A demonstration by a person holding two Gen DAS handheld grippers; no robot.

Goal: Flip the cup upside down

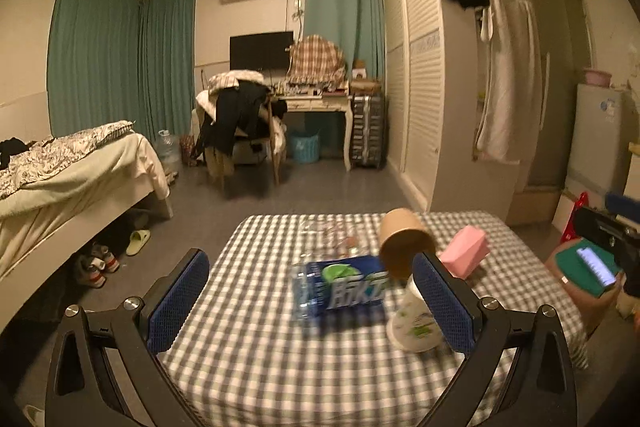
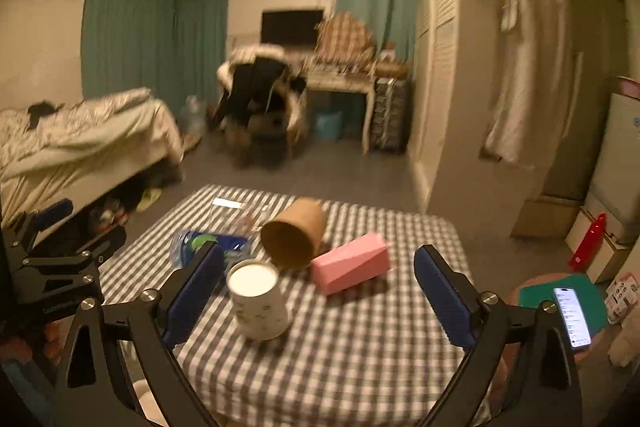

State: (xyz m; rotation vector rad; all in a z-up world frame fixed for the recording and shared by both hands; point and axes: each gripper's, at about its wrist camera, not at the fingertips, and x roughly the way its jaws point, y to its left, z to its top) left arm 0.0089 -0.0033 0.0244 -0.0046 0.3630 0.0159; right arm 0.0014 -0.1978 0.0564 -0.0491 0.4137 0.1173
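The white cup (image 2: 258,301) is standing mouth-up on the checked table (image 2: 360,355), near its front edge, just ahead of the brown cup (image 2: 294,239) lying on its side. Both claws, right (image 2: 316,297) and left (image 1: 310,301), are hanging open and empty, evidently lining up for a grasp.

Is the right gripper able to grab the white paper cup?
Probably yes. The right gripper is open, and the white paper cup stands just ahead, inside its left finger, with bare checked tablecloth around it.
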